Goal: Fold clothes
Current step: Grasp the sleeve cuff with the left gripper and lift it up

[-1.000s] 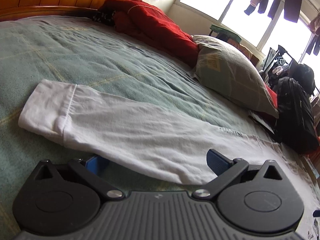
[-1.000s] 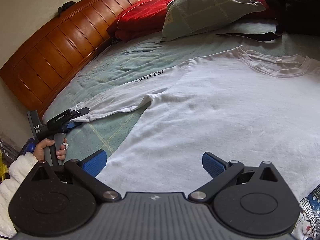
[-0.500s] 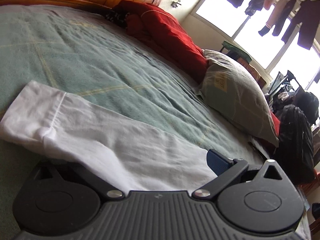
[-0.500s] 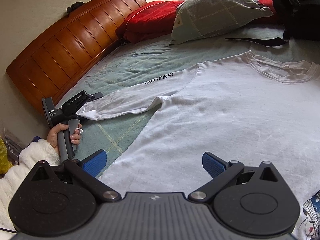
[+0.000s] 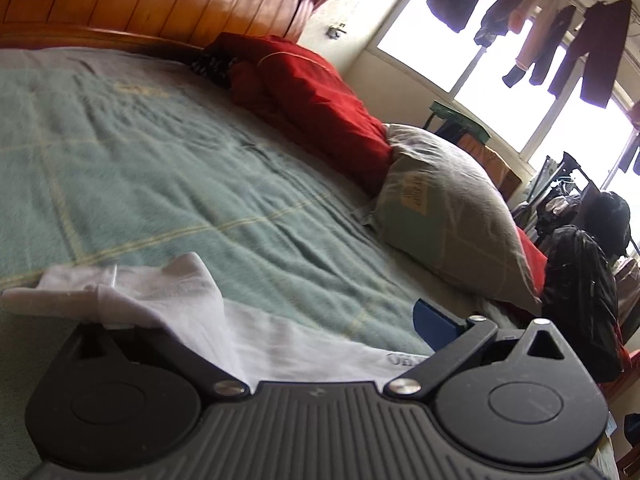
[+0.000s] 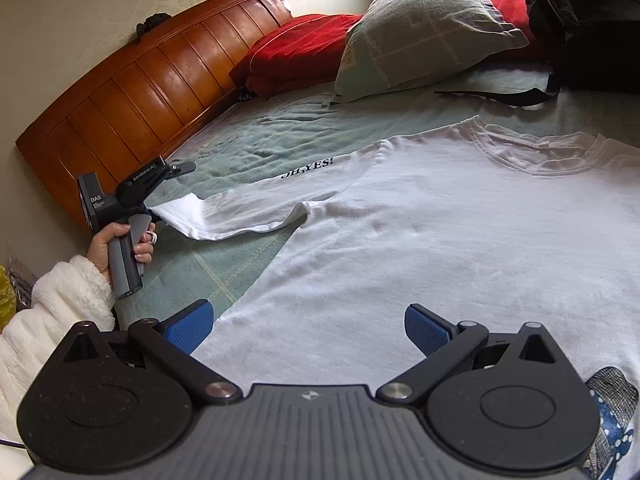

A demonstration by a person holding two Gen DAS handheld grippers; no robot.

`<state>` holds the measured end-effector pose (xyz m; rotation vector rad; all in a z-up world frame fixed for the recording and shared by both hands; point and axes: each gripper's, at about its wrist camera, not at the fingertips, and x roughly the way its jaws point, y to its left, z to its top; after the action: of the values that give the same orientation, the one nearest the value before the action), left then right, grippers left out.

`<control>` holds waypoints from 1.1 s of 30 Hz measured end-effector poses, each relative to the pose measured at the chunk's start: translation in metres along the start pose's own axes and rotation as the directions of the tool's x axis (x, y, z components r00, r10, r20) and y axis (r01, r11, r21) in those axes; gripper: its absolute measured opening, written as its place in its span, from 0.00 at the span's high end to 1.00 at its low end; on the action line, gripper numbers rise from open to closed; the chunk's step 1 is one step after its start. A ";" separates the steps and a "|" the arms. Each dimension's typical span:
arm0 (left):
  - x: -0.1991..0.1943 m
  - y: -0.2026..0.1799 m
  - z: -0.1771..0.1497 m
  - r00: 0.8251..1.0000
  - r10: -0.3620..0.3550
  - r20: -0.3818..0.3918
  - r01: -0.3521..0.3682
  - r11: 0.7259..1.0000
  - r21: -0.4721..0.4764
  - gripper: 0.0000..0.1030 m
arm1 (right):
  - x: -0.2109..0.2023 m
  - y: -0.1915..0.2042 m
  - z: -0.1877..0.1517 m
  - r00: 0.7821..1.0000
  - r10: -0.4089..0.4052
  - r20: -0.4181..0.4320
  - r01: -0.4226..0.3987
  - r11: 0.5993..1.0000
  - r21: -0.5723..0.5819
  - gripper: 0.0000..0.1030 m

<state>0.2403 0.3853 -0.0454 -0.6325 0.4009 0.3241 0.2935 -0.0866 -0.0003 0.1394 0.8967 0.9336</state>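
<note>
A white long-sleeved shirt (image 6: 440,220) lies flat on the green blanket (image 6: 224,272), collar towards the pillows. Its sleeve (image 6: 248,212), printed "OH,YES!", stretches left towards the headboard. In the left wrist view the sleeve's cuff (image 5: 192,292) is draped over my left gripper's (image 5: 268,320) left finger and hides it. The right pad (image 5: 436,322) stands far off, so the jaws are open. The right wrist view shows a hand (image 6: 116,240) holding that left gripper (image 6: 168,188) at the raised cuff. My right gripper (image 6: 308,324) hovers open over the shirt's lower body.
A wooden headboard (image 6: 140,100) runs along the left. A red folded quilt (image 6: 296,52) and a grey-green pillow (image 6: 420,28) lie beyond the shirt. A black bag (image 6: 592,20) with a loose strap sits at the far right. Clothes hang at the window (image 5: 520,20).
My left gripper has pushed forward under the sleeve's cuff, which now rides up over its left finger and is lifted off the blanket. The right gripper has hardly shifted.
</note>
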 end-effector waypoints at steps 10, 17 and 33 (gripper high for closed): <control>0.004 -0.058 0.013 0.999 -0.041 -0.030 0.043 0.998 0.056 0.01 | -0.013 -0.016 -0.007 0.998 -0.020 -0.064 0.021 1.000 0.022 0.00; 0.003 -0.100 0.011 0.998 -0.051 -0.049 0.056 0.992 0.112 0.01 | -0.017 -0.024 -0.012 0.983 -0.088 -0.161 0.075 0.994 -0.082 0.00; 0.002 -0.167 -0.002 0.996 -0.032 -0.084 0.048 0.980 0.193 0.01 | -0.017 -0.018 -0.024 0.975 -0.079 -0.205 -0.018 0.903 -0.430 0.00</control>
<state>0.3097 0.2567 0.0365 -0.4618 0.4897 0.2179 0.2836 -0.1166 -0.0137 -0.3638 0.8691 1.1104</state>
